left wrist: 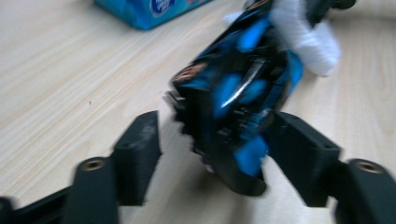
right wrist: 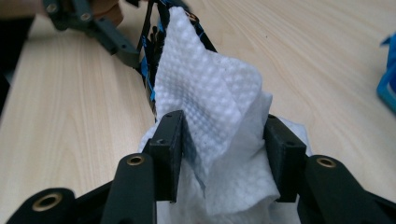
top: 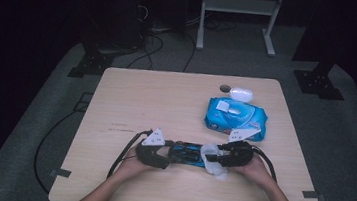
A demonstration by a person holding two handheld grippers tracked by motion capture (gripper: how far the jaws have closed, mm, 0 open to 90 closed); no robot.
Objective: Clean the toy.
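Your right hand-held gripper [right wrist: 224, 158] clamps the white wipe [right wrist: 210, 93]; rub slowly along the black-and-blue object [left wrist: 233, 102] while your left hand-held gripper [left wrist: 219, 154], jaws apart around its end, steadies it.

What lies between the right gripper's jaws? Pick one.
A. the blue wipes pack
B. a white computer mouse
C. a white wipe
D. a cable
C: in the right gripper view, the crumpled white wipe sits between the two black jaws of the right gripper, draped over the black-and-blue object.
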